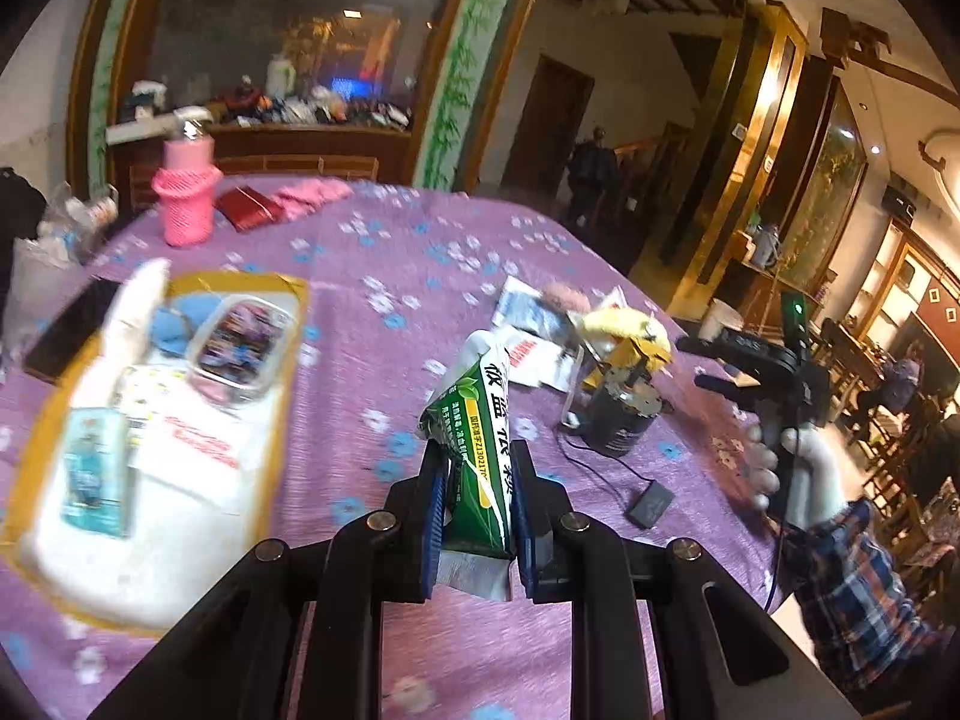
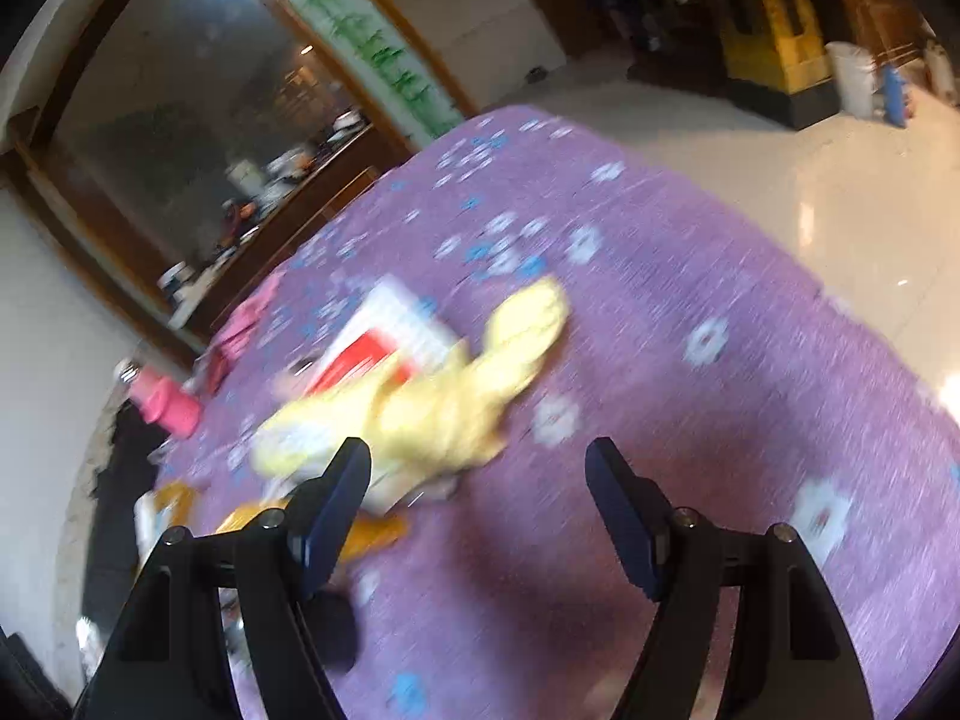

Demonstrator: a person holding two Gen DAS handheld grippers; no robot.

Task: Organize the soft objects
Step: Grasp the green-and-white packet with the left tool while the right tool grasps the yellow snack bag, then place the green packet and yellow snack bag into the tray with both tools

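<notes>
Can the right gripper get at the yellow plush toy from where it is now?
Probably yes. The right gripper is open and empty, and the yellow plush toy lies just ahead of its left finger, with nothing on top, though the view is blurred.

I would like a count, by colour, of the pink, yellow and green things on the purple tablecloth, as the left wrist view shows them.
Pink: 3 (pink basket, pink cloth, pink puff)
Yellow: 1 (yellow plush toy)
Green: 1 (green packet, held in the left claw)
Total: 5
</notes>
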